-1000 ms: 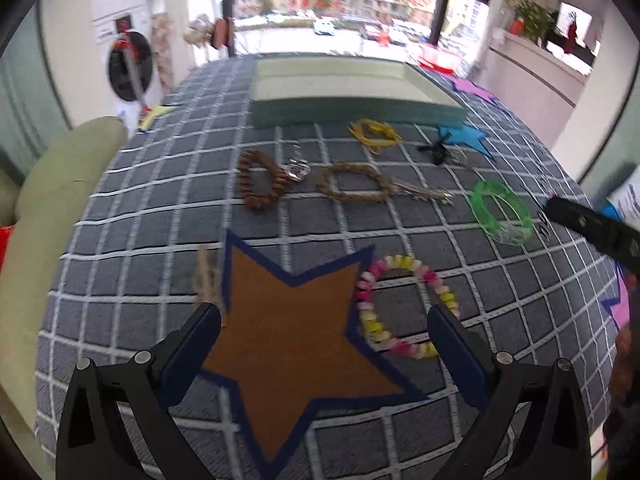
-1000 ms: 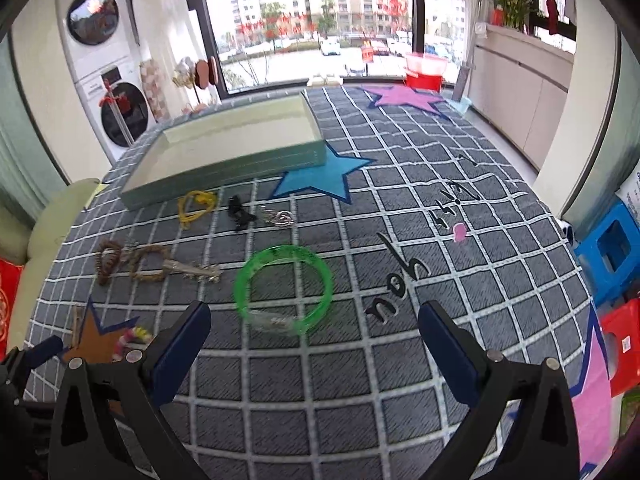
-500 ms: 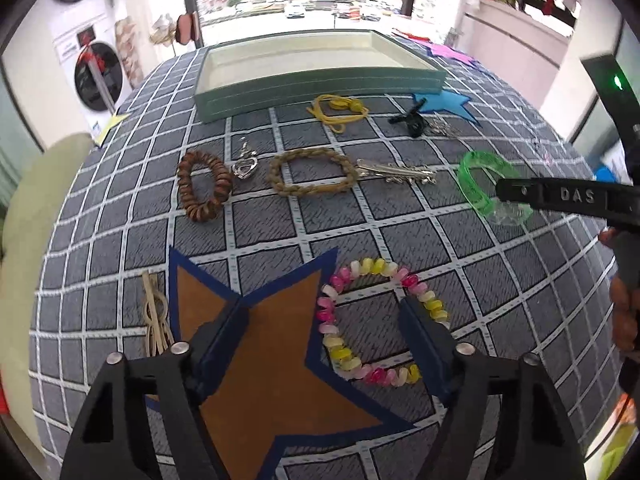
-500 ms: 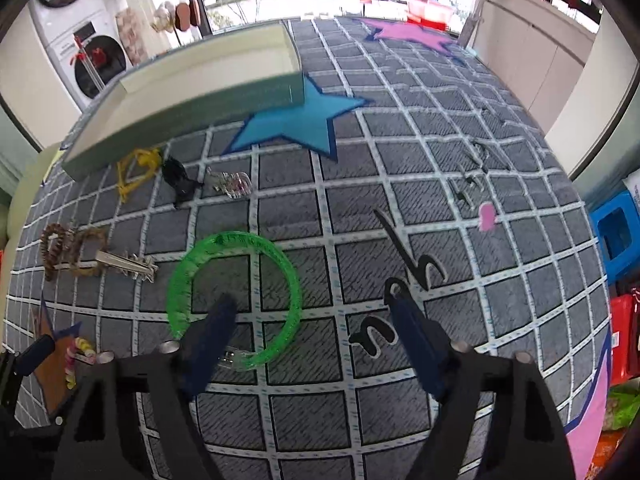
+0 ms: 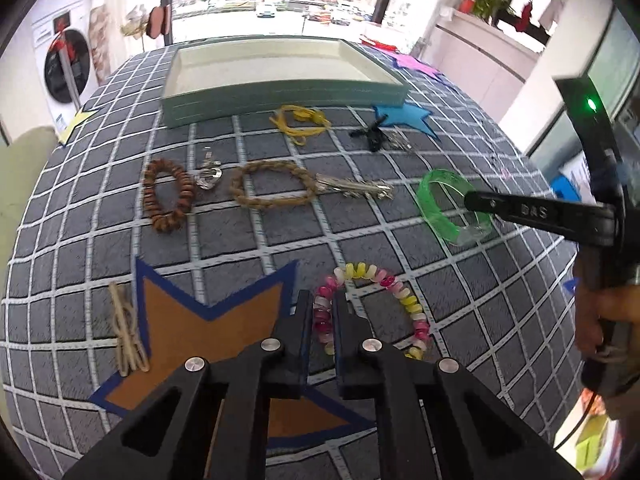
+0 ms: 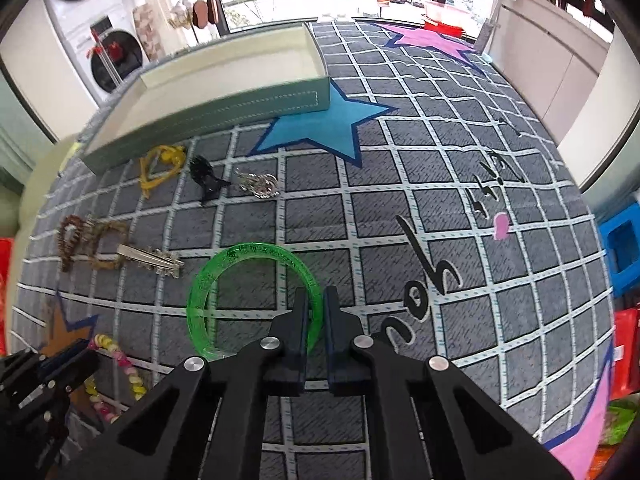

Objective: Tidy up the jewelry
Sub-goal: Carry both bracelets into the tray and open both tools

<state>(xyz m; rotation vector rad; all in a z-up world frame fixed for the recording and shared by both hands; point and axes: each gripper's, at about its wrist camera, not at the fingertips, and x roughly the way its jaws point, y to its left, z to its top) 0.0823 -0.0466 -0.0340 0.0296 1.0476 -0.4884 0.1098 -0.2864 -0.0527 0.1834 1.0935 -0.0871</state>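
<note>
Left gripper (image 5: 324,312): fingers (image 5: 301,320) nearly closed, pinching the left side of bead bracelet (image 5: 400,292); bracelet lying on table (image 5: 256,240), at right point of brown star (image 5: 200,332).

Right gripper (image 6: 316,304): fingers (image 6: 300,312) nearly closed, clamped on right rim of green bangle (image 6: 224,268); bangle flat on table, on grid cloth left of black lettering.

Tray (image 5: 280,92): pale green, shallow, far side of table, interior pale; no jewelry visible inside.

Yellow cord (image 5: 300,122): just in front of tray.

Black clip (image 5: 372,136): right of yellow cord, beside blue star (image 5: 404,118); small silver piece (image 5: 398,142) touching or just beside, cannot tell which.

Wooden bracelet (image 5: 168,196): left middle of table.

Silver charm (image 5: 210,174): just right of wooden bracelet.

Braided loop (image 5: 272,190): centre, right of charm.

Silver hair clip (image 5: 352,190): overlapping right end of braided loop.

Tan cord (image 5: 126,332): at left edge of brown star, near left gripper.
</note>
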